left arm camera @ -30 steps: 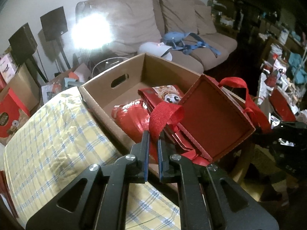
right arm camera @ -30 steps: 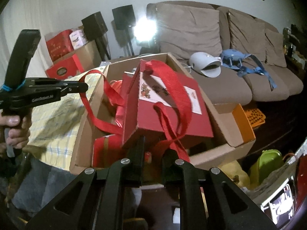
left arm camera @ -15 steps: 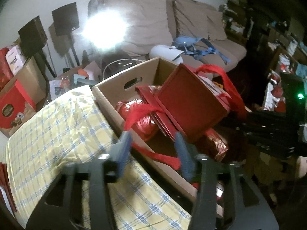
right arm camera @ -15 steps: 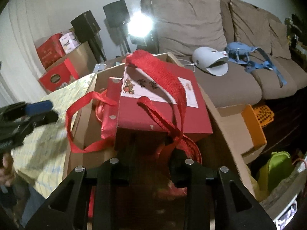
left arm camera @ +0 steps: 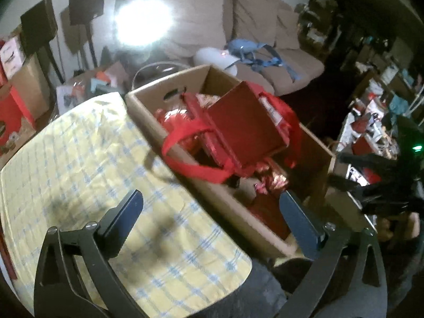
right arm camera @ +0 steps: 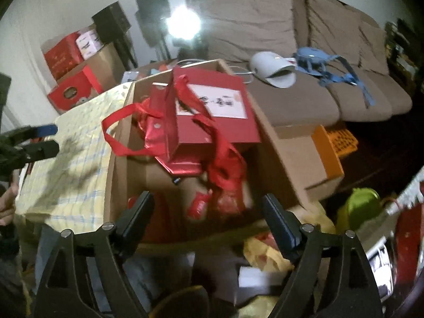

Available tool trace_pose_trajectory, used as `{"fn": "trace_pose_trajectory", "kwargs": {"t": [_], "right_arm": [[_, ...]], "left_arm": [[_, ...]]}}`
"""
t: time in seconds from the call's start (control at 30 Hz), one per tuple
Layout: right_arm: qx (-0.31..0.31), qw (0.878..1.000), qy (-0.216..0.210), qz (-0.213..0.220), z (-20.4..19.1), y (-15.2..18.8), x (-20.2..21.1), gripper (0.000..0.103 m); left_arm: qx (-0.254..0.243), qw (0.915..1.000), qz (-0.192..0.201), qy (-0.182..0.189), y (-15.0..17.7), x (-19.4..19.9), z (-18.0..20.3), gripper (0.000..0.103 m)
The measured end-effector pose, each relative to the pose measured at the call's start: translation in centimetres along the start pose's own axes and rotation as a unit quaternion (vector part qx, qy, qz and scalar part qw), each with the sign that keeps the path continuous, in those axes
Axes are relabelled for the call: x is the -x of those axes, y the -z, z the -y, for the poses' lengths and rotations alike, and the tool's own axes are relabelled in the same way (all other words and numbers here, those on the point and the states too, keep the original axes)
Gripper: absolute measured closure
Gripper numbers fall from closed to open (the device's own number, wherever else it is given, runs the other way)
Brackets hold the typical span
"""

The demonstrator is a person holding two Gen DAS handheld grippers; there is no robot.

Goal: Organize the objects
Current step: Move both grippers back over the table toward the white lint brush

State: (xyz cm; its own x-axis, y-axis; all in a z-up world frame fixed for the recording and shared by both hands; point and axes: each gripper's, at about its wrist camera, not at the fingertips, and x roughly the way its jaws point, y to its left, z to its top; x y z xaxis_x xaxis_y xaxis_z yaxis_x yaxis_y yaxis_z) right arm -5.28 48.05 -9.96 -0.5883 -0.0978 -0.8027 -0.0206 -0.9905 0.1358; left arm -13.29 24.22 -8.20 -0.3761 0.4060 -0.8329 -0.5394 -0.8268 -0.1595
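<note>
Right wrist view looks down over the near rim of the cardboard box (right arm camera: 116,159), and the red gift bag (right arm camera: 209,114) lies inside it, tipped on its side on top of the other red packages, its white label facing up and its long side running from the near left toward the far right corner of the box. The right gripper (right arm camera: 206,212) has just been opening; its fingers (right arm camera: 137,217) stand wide with nothing between them, hovering above the near end of the box, so the bag sits straight ahead and a little beyond them, free of any hold. One red ribbon handle (right arm camera: 116,137) loops out over the left wall of the box toward the desk (right arm camera: 74,164) with its yellow checked cloth, and the other handle trails down the bag's near face toward the right gripper. In the left wrist view the left gripper (left arm camera: 212,220) has likewise just been opening and is spread wide and empty over the edge of the desk, with the bag ahead and to its right, the looped handle the nearest part to it. I judge the bag as set down in the box, and the right hand the nearer to its body, the left the nearer to the stray handle
</note>
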Motion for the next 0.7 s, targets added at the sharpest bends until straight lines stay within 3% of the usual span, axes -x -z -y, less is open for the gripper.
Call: {"fn": "trace_pose_trajectory", "kwargs": {"t": [0.17, 0.37, 0.53, 0.63, 0.7], "right_arm": [[-0.042, 0.998, -0.011, 0.037, 0.0, -0.6, 4.2, 0.016], [0.006, 0.994, -0.086, 0.061, -6.6, -2.0, 5.6, 0.015], [0.071, 0.989, -0.126, 0.037, -15.2, -3.4, 2.6, 0.015], [0.107, 0.983, -0.150, 0.024, -20.5, -3.8, 0.4, 0.015], [0.127, 0.978, -0.165, 0.011, -23.8, -4.0, -0.8, 0.015]], "left_arm": [[0.022, 0.9994, 0.025, -0.007, 1.0, 2.9, -2.0, 0.000], [0.088, 0.9925, 0.077, -0.037, 2.8, 8.3, -8.8, 0.000], [0.112, 0.9785, 0.102, -0.140, 6.2, 12.7, -15.2, 0.000], [0.119, 0.9626, 0.103, -0.221, 9.2, 14.6, -19.0, 0.000], [0.126, 0.9534, 0.101, -0.255, 11.2, 15.5, -21.3, 0.000]]}}
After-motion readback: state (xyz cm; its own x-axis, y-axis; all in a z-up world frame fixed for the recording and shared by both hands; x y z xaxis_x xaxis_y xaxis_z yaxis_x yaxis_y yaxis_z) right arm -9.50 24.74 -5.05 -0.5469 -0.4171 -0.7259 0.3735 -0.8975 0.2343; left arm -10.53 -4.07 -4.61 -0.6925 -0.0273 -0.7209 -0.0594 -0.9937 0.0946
